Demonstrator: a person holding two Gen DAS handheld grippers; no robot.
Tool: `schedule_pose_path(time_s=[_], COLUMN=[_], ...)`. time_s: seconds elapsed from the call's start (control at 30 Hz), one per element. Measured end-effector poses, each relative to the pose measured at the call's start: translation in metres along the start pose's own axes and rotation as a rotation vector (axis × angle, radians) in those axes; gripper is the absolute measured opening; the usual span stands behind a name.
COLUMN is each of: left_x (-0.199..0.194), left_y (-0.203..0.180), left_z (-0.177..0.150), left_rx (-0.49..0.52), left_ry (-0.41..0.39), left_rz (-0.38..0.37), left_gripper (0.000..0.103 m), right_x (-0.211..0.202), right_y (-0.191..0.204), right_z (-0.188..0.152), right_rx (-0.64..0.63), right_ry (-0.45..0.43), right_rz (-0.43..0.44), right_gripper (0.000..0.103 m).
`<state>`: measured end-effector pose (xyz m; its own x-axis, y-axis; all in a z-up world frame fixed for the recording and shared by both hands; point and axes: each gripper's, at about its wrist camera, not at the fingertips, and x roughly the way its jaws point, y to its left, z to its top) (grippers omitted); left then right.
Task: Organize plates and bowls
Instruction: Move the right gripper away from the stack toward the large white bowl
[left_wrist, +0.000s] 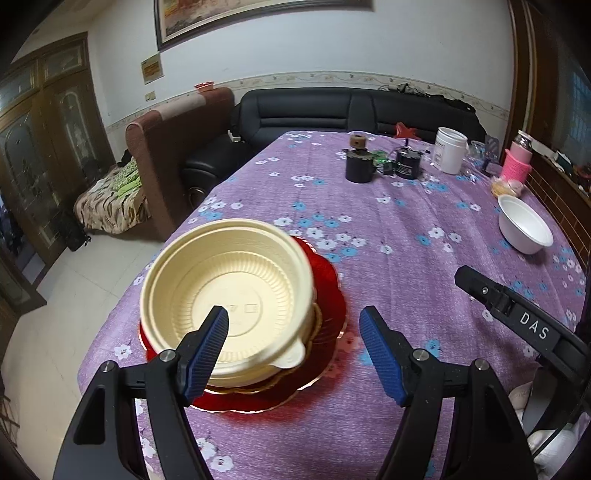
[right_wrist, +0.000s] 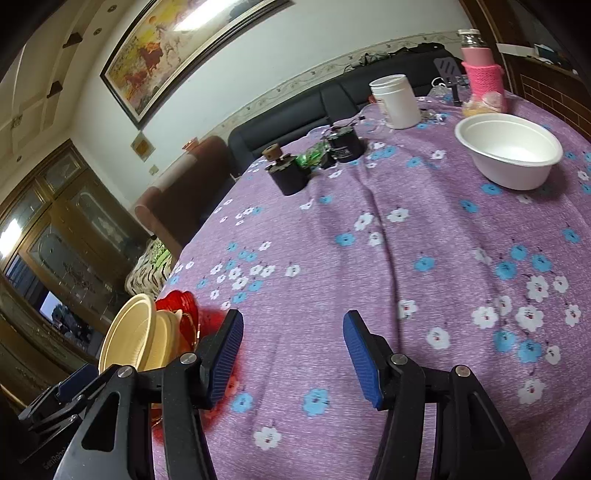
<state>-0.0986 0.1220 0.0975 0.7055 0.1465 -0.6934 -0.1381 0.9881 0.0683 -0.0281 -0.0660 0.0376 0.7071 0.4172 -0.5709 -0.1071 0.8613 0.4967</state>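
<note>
On the red plate (left_wrist: 325, 280) sits the cream bowl (left_wrist: 225, 291) — stacked. We approach the white bowl (right_wrist: 509, 151) rim level, both grippers (left_wrist: 293, 354) (right_wrist: 293, 356) spread — empty.

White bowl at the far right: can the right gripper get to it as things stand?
Probably yes. The right gripper is open and holds nothing, and only bare tablecloth lies between it and the white bowl, which stands apart from the clutter behind it.

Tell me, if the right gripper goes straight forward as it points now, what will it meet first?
Probably only the purple tablecloth: the open right gripper points over bare cloth. The white bowl sits right of that line, the dark cup left; depth is uncertain.
</note>
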Motion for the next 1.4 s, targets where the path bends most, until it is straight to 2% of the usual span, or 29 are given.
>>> schedule_pose_path(time_s=[0.43,1.0,1.27,1.4], left_x=[-0.003,0.005,0.011,0.012], left_y=[-0.041,-0.078,-0.090,-0.103], left_z=[-0.003,-0.006,-0.002,0.010], left_rx=[0.087,0.163,0.185,0.238], left_ry=[0.002,0.023,0.024,-0.005], left_rz=[-0.017,-0.042,-0.042,-0.035], left_gripper=[0.073,0.073,0.073,0.073], right_x=[-0.021,-0.046,-0.063,-0.073], right_y=[-0.039,-0.098,-0.119,-0.123], right_z=[0.010,0.028,0.057,0.081], right_rx=[0.048,0.126,0.133,0.123], right_ry=[-0.038,-0.091,-0.145,-0.192], right_rz=[-0.020,-0.098,-0.136,-0.155], right_gripper=[0.062,0.062,0.062,0.063])
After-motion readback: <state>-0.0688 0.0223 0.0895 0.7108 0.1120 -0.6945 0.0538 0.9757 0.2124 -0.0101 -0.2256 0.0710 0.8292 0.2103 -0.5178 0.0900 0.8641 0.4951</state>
